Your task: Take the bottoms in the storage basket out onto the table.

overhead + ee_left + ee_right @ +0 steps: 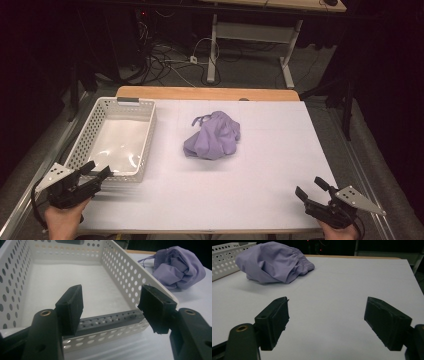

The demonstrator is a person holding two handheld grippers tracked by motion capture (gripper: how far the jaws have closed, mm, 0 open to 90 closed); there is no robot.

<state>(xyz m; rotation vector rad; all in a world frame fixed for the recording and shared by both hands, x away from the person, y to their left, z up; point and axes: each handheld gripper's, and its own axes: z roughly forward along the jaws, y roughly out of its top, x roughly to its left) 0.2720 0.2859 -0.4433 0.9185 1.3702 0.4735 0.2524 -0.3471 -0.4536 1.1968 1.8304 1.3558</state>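
A crumpled lilac garment lies in a heap near the middle of the white table top, with a drawstring at its far left. It appears again as the lilac garment beyond the basket corner and as the lilac garment at the far left. A white perforated basket stands empty at the table's left. My left gripper is open at the near left, just before the basket's near wall. My right gripper is open at the near right, well short of the garment, with nothing between its jaws.
The basket's corner sits just left of the garment. A wooden strip edges the table's far side. Beyond it stand a desk frame and loose cables on the floor. Bare table top lies between the garment and both grippers.
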